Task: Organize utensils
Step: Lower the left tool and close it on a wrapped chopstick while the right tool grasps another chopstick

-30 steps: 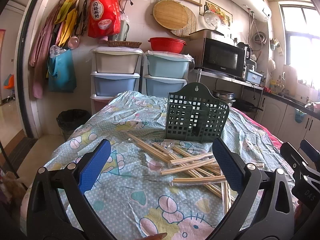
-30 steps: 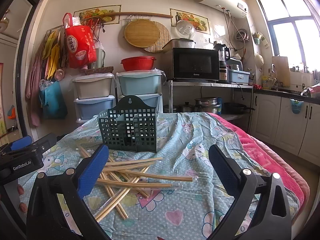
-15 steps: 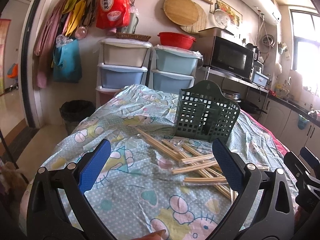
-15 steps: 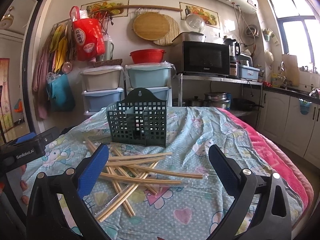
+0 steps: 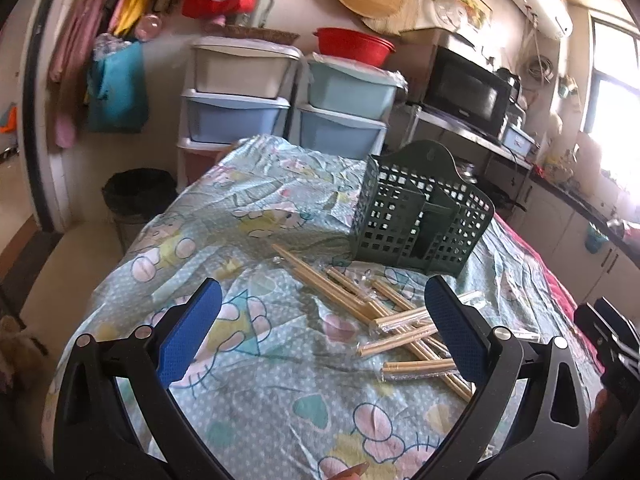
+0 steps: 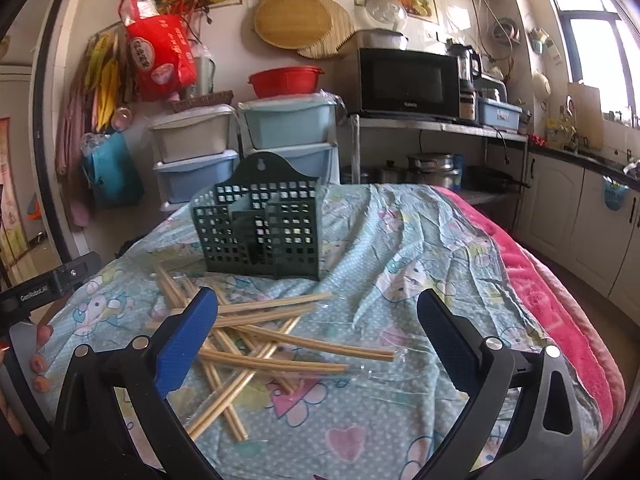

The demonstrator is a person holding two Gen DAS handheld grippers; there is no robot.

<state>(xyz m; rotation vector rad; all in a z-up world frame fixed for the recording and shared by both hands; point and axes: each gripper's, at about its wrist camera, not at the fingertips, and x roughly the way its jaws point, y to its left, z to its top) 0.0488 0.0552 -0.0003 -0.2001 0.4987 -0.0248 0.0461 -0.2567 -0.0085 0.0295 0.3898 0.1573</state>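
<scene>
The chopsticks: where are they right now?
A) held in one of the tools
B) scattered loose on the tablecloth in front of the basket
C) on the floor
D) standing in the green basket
B: the chopsticks lie criss-crossed on the tablecloth in front of the green basket, whose visible compartments look empty.

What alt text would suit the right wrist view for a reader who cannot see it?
An open hand-held gripper hovers over a loose pile of chopsticks on a patterned tablecloth. A dark green holder stands upright just behind the pile, with kitchen shelves beyond.
</scene>
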